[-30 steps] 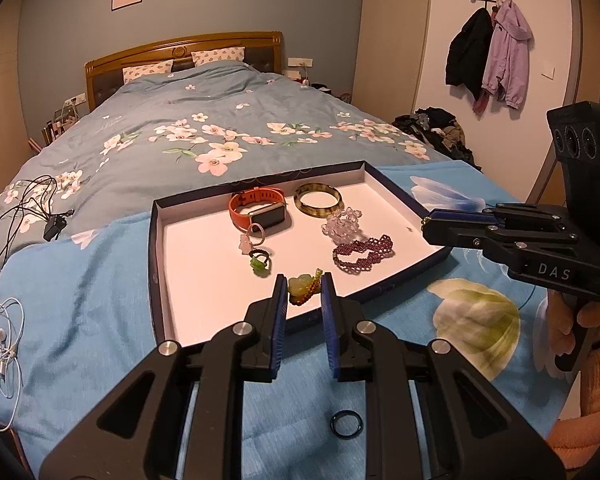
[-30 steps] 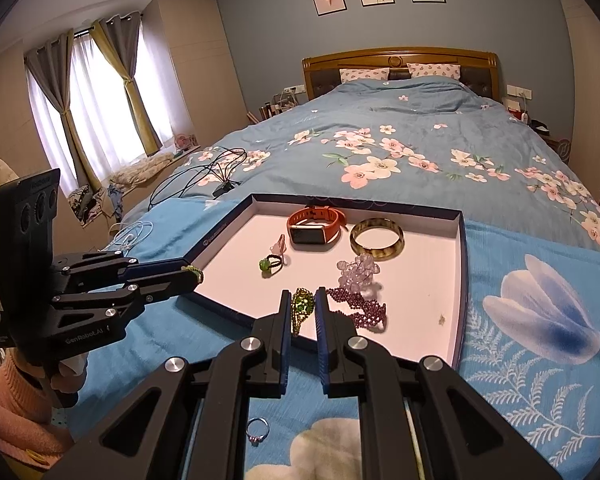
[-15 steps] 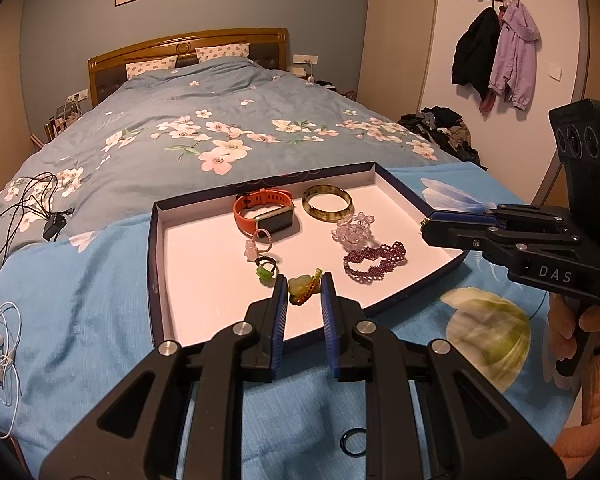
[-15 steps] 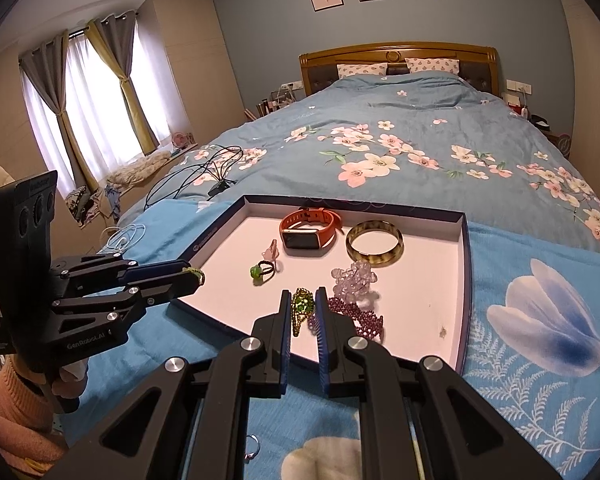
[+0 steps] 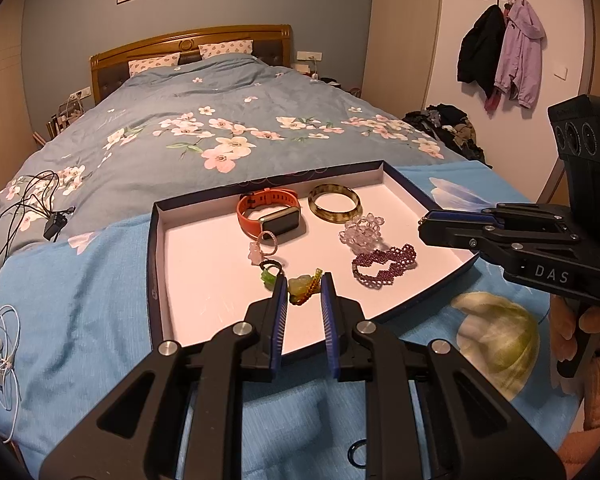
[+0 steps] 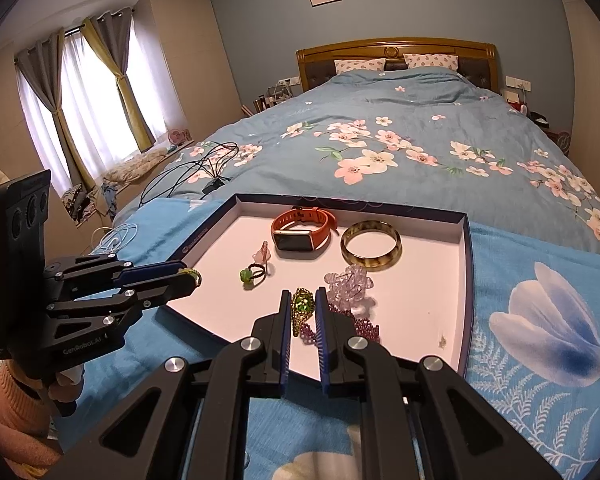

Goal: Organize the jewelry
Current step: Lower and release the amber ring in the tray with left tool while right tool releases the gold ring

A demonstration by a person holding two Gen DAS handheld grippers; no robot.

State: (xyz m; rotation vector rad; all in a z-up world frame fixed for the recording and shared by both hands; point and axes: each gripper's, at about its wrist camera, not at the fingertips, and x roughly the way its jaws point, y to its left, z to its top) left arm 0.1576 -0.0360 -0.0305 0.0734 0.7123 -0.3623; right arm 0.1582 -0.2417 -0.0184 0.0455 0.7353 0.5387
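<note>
A shallow dark-rimmed tray (image 5: 154, 264) on the bed holds an orange watch (image 5: 270, 216), an amber bangle (image 5: 334, 203), a clear crystal bracelet (image 5: 362, 232), a purple beaded bracelet (image 5: 384, 266), a pink charm ring (image 5: 260, 246) and a green ring (image 5: 270, 274). My left gripper (image 5: 303, 292) is shut on a yellow-green pendant (image 5: 298, 285) with a beaded cord, over the tray's near left edge. My right gripper (image 6: 303, 306) is shut on a green beaded ornament (image 6: 303, 303) above the tray's near edge. A black ring (image 5: 358, 454) lies on the blanket below the left gripper.
Black cables (image 5: 40, 204) and white earphones (image 5: 0, 344) lie on the bedding left of the tray. A light blue flowered blanket (image 6: 540, 320) surrounds the tray. Clothes are piled on the floor (image 5: 448, 128) to the right of the bed. Curtains (image 6: 100, 92) hang on its left.
Both grippers have crept slightly forward over the tray's near edge. The pieces stay pinched between their jaws, and nothing in the tray has shifted.
</note>
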